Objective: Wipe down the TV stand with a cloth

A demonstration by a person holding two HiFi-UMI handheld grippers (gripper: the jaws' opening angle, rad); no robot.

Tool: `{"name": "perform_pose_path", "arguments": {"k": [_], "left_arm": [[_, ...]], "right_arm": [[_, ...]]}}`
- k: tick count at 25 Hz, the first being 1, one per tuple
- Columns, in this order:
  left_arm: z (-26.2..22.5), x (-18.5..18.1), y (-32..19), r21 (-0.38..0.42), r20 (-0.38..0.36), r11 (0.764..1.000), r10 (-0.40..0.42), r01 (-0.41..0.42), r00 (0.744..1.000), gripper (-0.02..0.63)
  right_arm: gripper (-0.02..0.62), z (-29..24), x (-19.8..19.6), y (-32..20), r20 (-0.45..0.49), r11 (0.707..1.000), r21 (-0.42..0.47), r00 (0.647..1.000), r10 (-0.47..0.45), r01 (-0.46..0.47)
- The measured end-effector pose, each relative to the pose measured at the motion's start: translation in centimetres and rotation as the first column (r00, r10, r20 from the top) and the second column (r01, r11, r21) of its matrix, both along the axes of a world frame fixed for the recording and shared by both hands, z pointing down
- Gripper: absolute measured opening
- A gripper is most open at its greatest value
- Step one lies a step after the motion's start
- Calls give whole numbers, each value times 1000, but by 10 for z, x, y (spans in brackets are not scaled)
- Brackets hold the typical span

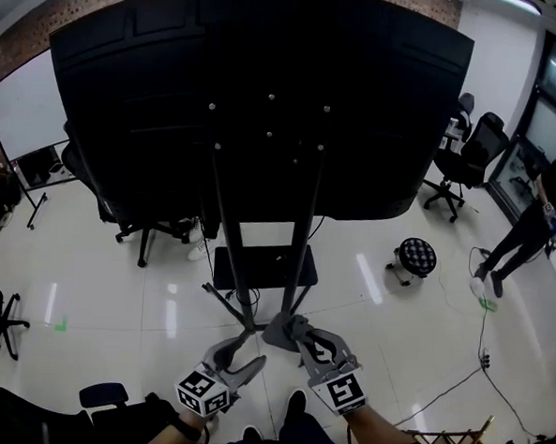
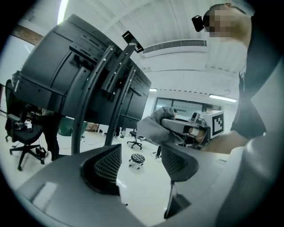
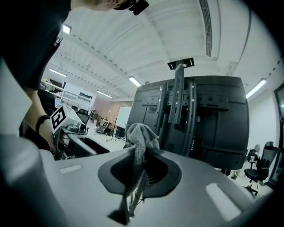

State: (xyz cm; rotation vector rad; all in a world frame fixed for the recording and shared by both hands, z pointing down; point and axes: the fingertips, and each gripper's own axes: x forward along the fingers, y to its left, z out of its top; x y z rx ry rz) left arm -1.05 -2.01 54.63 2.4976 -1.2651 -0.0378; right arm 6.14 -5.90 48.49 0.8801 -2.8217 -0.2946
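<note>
One claw works: the right gripper clamps the cloth — drag it flat along the TV stand, seemingly near its foot — left gripper gapes empty.

From the head, looks steeply down the back of the TV stand, close. From both gripper views, looks upward along the jaws at that same stand's posts, nearby, under the ceiling.

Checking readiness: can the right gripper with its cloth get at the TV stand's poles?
Probably yes: the right gripper, shut on the cloth, points at the poles close ahead, with nothing in between.
</note>
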Motion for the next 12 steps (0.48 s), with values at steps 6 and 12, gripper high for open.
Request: {"name": "perform_pose_path", "arguments": {"k": [6, 12], "left_arm": [[-46, 3, 64, 52, 0, 997, 56, -56, 998, 305], [-60, 13, 106, 39, 29, 996, 81, -82, 996, 314]], "right_arm": [[23, -29, 11, 67, 58, 997, -76, 998, 23, -19], [23, -26, 29, 117, 23, 998, -57, 1000, -6, 8]]}}
